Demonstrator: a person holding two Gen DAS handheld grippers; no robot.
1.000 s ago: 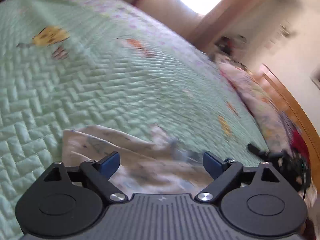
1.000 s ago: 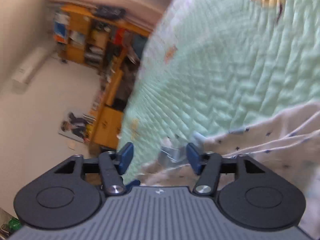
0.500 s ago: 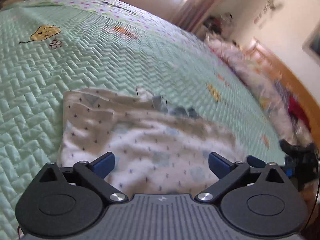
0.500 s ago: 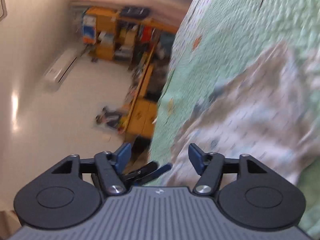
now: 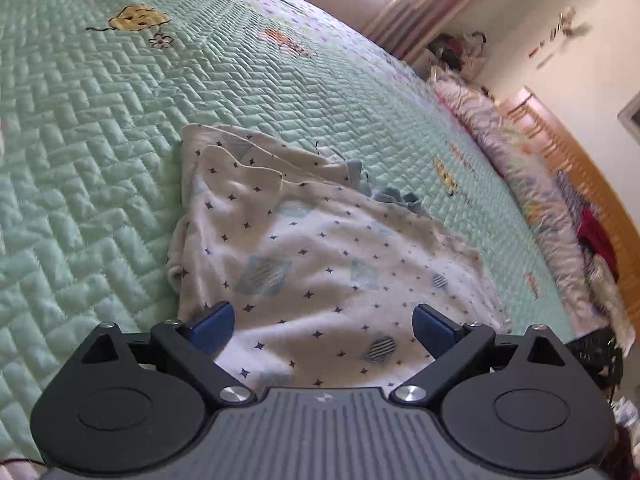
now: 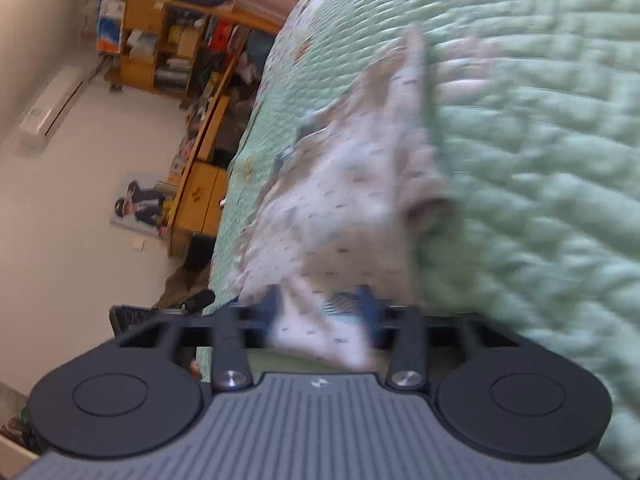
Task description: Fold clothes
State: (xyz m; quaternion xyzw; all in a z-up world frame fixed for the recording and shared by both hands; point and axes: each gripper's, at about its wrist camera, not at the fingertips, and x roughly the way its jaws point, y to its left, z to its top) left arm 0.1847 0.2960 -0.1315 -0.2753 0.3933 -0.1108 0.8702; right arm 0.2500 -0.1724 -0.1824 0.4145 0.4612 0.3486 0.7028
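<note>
Judging from how the cloth lies, the folding is partly done and not finished. One white cotton garment printed with small dark stars and pale blue patches [image 5: 320, 256] lies on the mint-green quilted bedspread [image 5: 120, 120], doubled over at least once: at its far end two layered edges sit one upon the other, and a bit of blue-grey trim pokes out from beneath. The outline is roughly oblong yet rumpled, the near side bunched and the right edge ragged, so further folds and some smoothing seem to remain.

The left tongs [image 5: 323, 326] hover just above the near part of the garment with their blue pads spread wide apart and nothing between them. The right tongs [image 6: 320, 308] sit at the garment's near corner in the blurred right wrist view; a flap of the starred cloth passes between the two blue pads, which stand close on either side of it, so they appear clamped on that corner, though the blur leaves some doubt.

Counted: one garment, with no second piece of clothing to be seen on the bedspread; two pairs of tongs, each with two blue pads. Beyond the bed stand one long floral-print pillow [image 5: 520, 168] along the wooden headboard [image 5: 576, 160], and one orange wooden bookshelf [image 6: 168, 40] against the far wall.
</note>
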